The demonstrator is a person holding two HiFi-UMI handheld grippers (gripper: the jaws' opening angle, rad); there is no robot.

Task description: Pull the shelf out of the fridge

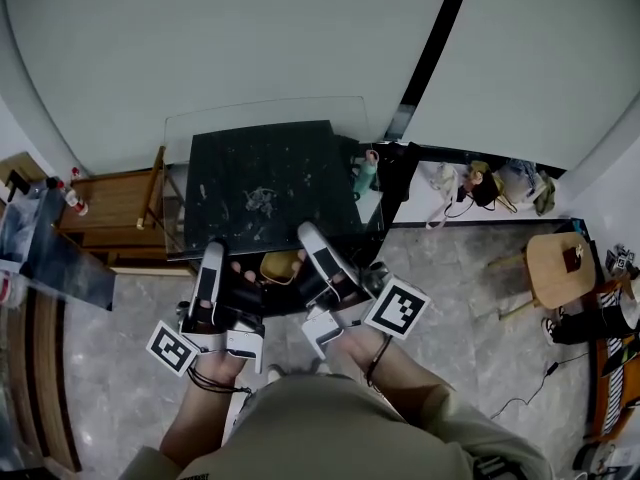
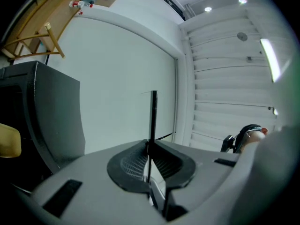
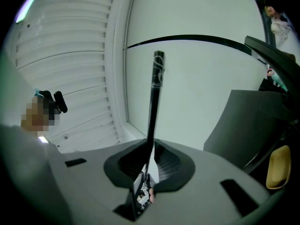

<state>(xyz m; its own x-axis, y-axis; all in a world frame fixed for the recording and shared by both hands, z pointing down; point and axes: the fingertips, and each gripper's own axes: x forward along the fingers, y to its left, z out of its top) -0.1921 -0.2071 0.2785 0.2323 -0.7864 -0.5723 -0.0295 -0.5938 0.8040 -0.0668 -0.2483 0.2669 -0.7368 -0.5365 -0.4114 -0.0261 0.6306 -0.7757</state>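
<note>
Beside a pale wall, on a grey stone floor, a small black fridge [image 1: 270,168], viewed steeply from above. At frame left, a wooden rack [image 1: 110,208]; at frame right, a round wooden stool [image 1: 558,266]. Just off the fridge's right side, a teal bottle [image 1: 367,173], then a jumble of toys and bags [image 1: 490,183] along the wall. Below the fridge's front edge, in the dark opening, a yellow object [image 1: 283,265], too shadowed to identify.

Clamps the glass shelf [image 1: 200,138] by its near edge with both tools: left gripper [image 1: 212,248] at lower centre-left, right gripper [image 1: 305,230] just right of it, with the yellow object between the two. Shows, in the left gripper view, jaws drawn almost together and the pane [image 2: 153,116] pinched between the ribbed pads [image 2: 130,162]. Shows the same in the right gripper view, with the pads [image 3: 169,163] pressing on either face of the glass [image 3: 156,93].

Lies over the fridge's dark top in the head view, broad face up toward the camera. Runs its near and far edges left to right across the frame, far edge toward the wall at the top. Reads edge-on in both gripper views as a thin dark line rising straight up from the jaws.
</note>
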